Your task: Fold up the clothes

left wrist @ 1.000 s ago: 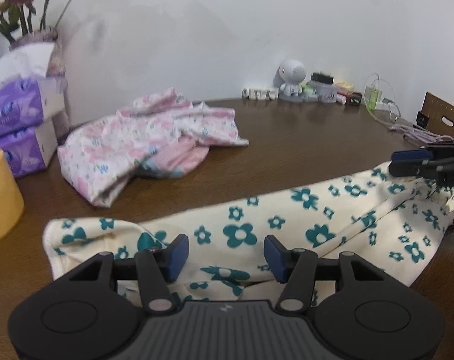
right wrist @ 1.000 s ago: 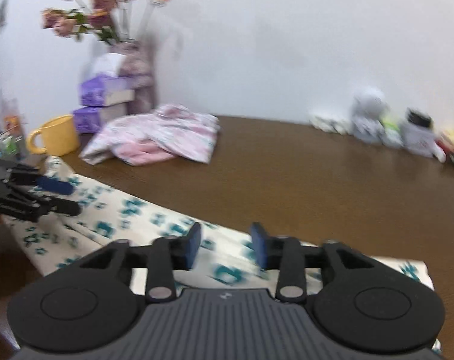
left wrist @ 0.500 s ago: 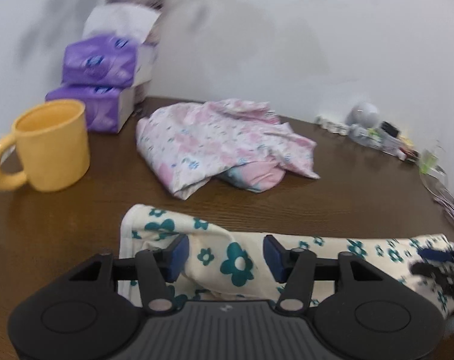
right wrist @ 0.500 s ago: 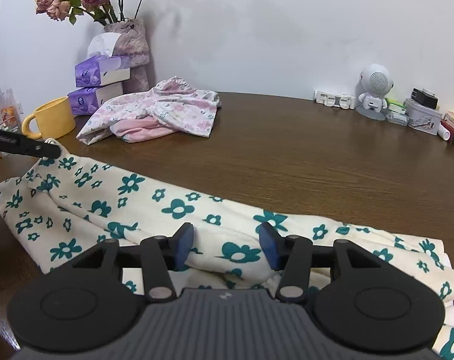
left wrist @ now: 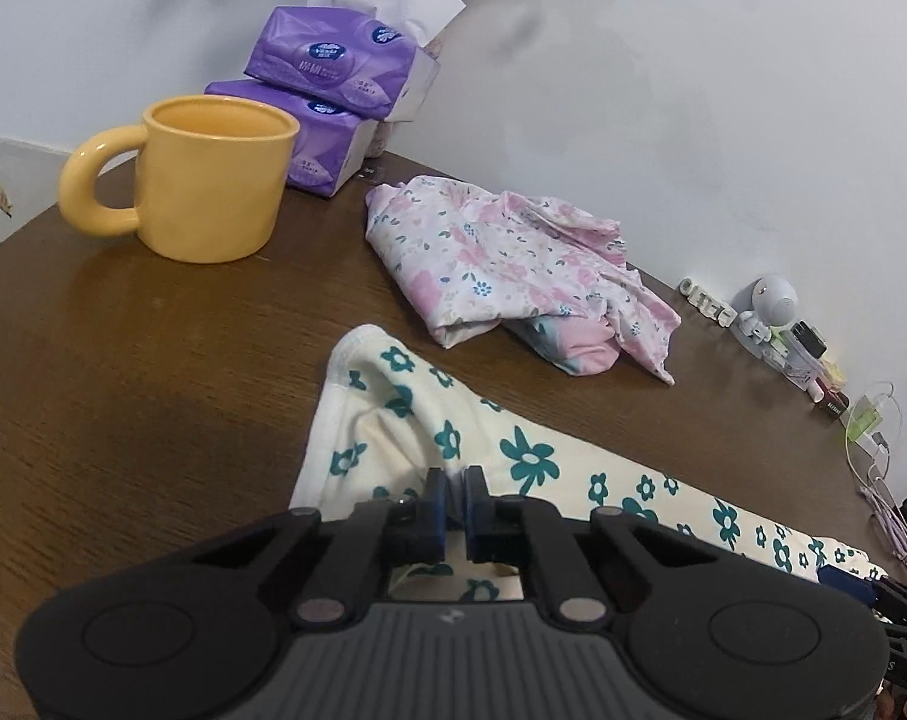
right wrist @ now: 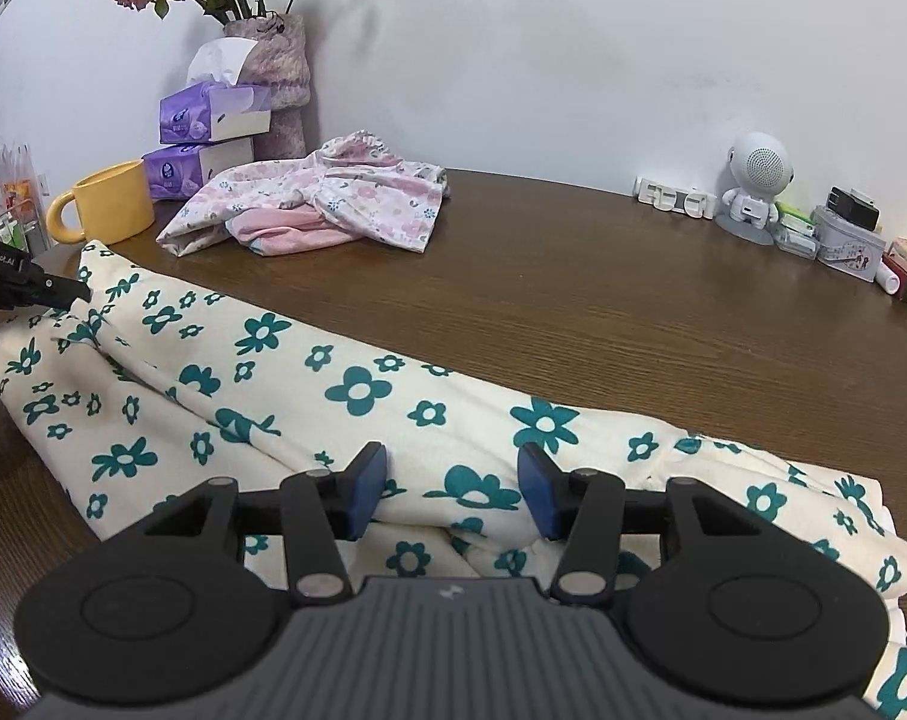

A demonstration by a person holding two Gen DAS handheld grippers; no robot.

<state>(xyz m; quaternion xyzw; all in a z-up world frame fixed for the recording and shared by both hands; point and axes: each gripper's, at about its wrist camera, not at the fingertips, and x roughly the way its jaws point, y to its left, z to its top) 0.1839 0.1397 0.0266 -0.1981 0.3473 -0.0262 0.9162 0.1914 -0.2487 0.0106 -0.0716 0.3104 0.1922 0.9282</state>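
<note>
Left tool pinched cream floral garment near hem, low over bench; right tool hovered wide above cloth's middle.

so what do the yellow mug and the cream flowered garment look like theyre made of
Yellow mug: probably glazed ceramic, given its thick wall, chunky handle and soft sheen. Cream flowered garment: soft matte fabric, likely a cotton knit; it creases loosely and shows a stitched hem.
</note>
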